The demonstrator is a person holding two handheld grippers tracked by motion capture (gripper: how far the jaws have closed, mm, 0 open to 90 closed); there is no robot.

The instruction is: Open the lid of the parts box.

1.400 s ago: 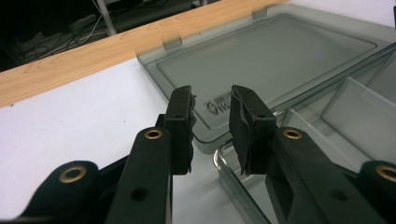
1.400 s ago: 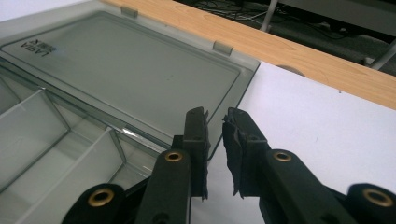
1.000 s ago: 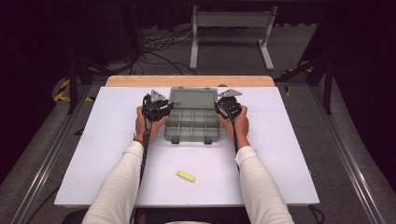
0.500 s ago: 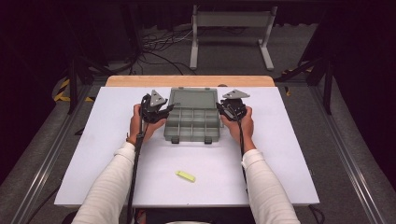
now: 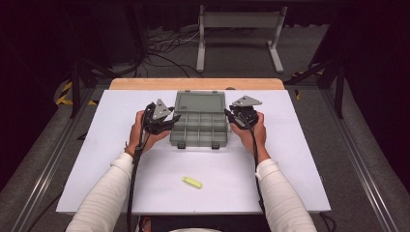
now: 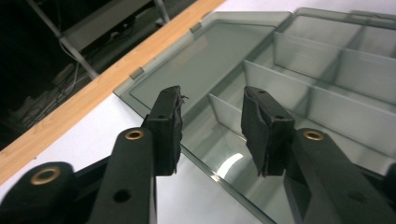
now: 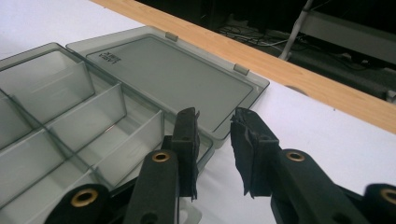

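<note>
White table holds our gray box, lid flat open, in the middle. We hold our left gripper and right gripper at its two sides, jaws apart, holding nothing.

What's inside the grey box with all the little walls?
The grey box lies open and the compartments in view look empty: just dividers and bare floor. The left gripper and right gripper cover small bits at its sides.
</note>
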